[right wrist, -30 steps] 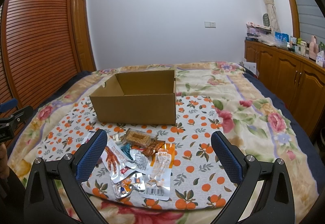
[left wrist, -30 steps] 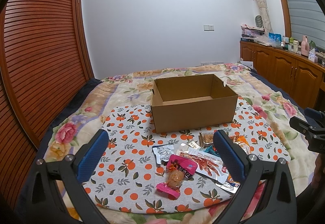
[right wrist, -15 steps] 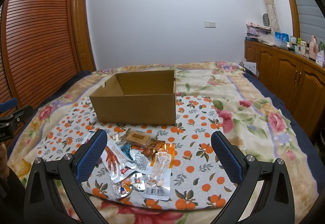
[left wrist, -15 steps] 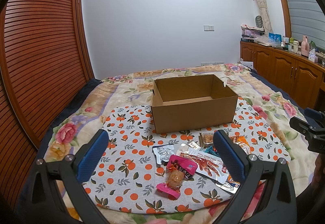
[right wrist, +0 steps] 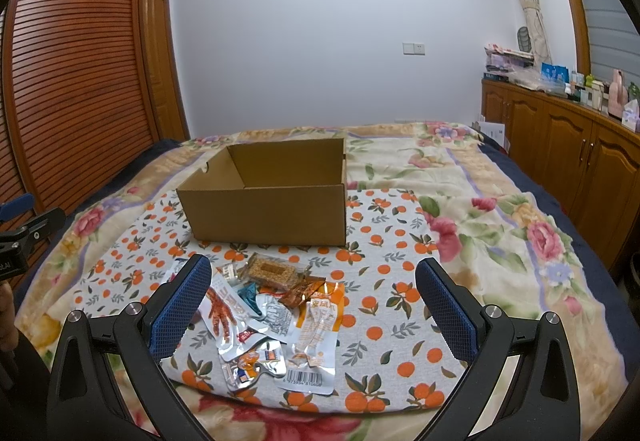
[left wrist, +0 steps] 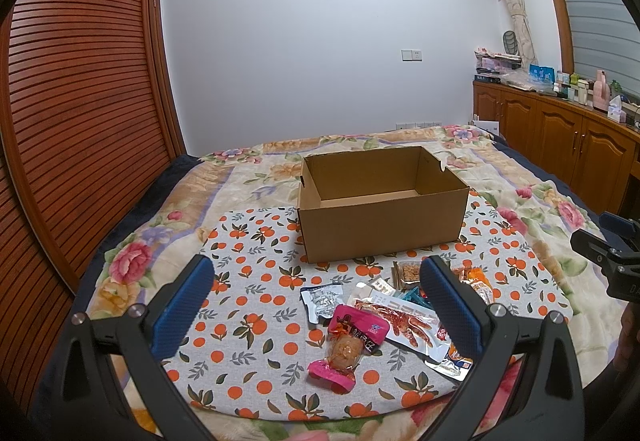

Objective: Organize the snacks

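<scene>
An open, empty cardboard box (left wrist: 382, 219) (right wrist: 268, 211) stands on an orange-print cloth (left wrist: 248, 281) on the bed. Several snack packets lie in front of it: a pink packet (left wrist: 348, 341), a silvery pouch (left wrist: 322, 299), a red chicken-feet packet (left wrist: 400, 323) (right wrist: 220, 315), a cereal bar (right wrist: 272, 269) and an orange packet (right wrist: 318, 329). My left gripper (left wrist: 316, 301) is open and empty, above the packets. My right gripper (right wrist: 314, 301) is open and empty, above the pile. Each gripper shows at the other view's edge.
The floral bedspread (right wrist: 480, 209) covers the bed. A slatted wooden wardrobe (left wrist: 80, 121) runs along the left. Wooden cabinets (right wrist: 560, 145) with bottles and clutter on top line the right wall.
</scene>
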Demonstrator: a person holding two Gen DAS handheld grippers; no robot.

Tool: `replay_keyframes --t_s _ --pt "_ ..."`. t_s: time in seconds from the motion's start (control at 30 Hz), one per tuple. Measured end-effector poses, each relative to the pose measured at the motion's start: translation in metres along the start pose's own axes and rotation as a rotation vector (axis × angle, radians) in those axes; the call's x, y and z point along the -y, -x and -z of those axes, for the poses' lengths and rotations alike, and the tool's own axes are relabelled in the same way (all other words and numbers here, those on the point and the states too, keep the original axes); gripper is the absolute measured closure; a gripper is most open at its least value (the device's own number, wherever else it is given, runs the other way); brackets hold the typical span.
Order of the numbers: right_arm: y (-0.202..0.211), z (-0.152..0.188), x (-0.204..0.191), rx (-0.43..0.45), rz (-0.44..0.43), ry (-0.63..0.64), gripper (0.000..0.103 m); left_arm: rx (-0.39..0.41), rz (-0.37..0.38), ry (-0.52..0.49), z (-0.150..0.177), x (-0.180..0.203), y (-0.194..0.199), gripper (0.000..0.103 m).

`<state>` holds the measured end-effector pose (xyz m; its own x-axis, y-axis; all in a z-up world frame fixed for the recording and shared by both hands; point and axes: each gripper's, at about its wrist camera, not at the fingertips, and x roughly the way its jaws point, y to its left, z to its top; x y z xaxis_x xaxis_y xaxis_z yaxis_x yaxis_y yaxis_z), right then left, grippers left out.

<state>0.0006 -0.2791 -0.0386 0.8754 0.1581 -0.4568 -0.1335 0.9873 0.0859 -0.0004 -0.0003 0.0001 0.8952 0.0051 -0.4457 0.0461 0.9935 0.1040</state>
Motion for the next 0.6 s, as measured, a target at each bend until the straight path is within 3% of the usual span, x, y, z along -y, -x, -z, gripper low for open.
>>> replay_keyframes --t_s 0.37,0.6 --pt "-0.001 0.000 0.001 -0.001 0.001 0.001 0.000 -0.006 0.002 0.000 0.000 0.000 -0.001 0.000" --pt "-0.009 0.002 -0.001 -0.022 0.004 0.004 0.000 -0.054 0.026 0.006 0.000 -0.002 -0.012 0.000"
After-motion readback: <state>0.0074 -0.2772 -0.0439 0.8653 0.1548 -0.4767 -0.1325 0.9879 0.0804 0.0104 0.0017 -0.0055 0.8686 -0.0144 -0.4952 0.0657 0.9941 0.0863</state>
